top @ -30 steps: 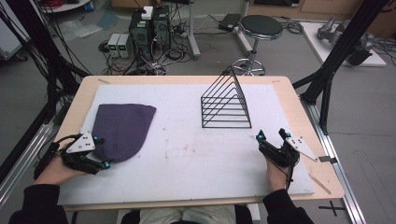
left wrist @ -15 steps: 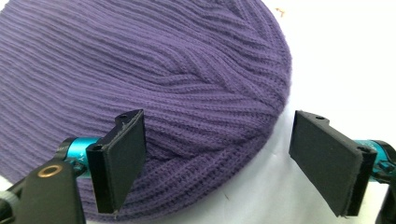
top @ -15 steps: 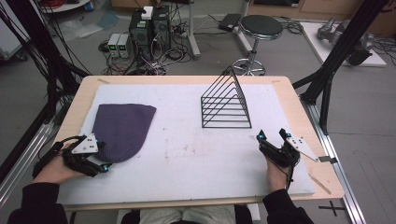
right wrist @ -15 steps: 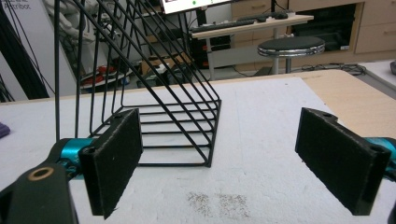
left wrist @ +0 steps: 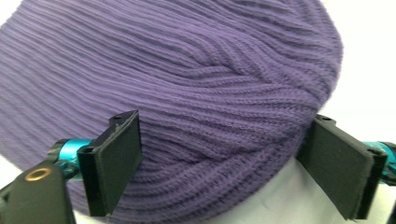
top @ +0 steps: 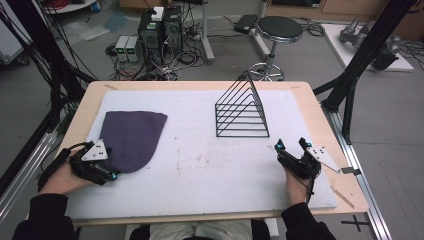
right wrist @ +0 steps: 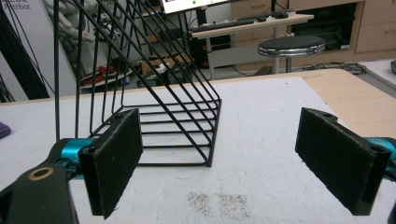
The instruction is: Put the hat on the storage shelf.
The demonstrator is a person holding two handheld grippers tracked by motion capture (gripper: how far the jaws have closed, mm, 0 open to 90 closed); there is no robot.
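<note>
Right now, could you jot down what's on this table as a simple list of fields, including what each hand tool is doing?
Surface: white padded mat on a wooden table
Left item: purple ribbed knit hat, lying flat
Right item: black wire triangular rack, upright
Left gripper: open, fingers straddling the hat's rounded end
Right gripper: open, holding nothing, pointed at the rack
Hat and rack: apart

I see grey floor [top: 400, 125] beyond table [top: 310, 107]. Black stool [top: 279, 30] stands past far edge, right of centre. Computer towers [top: 160, 30] sit on floor amid cable tangle [top: 195, 50], two small pale boxes [top: 127, 48] beside them. Black frame struts [top: 365, 60] rise at right, more at left. My right gripper view catches desk [right wrist: 247, 25] and wooden cabinets [right wrist: 373, 23] behind stool. Lighting even, indoor.
</note>
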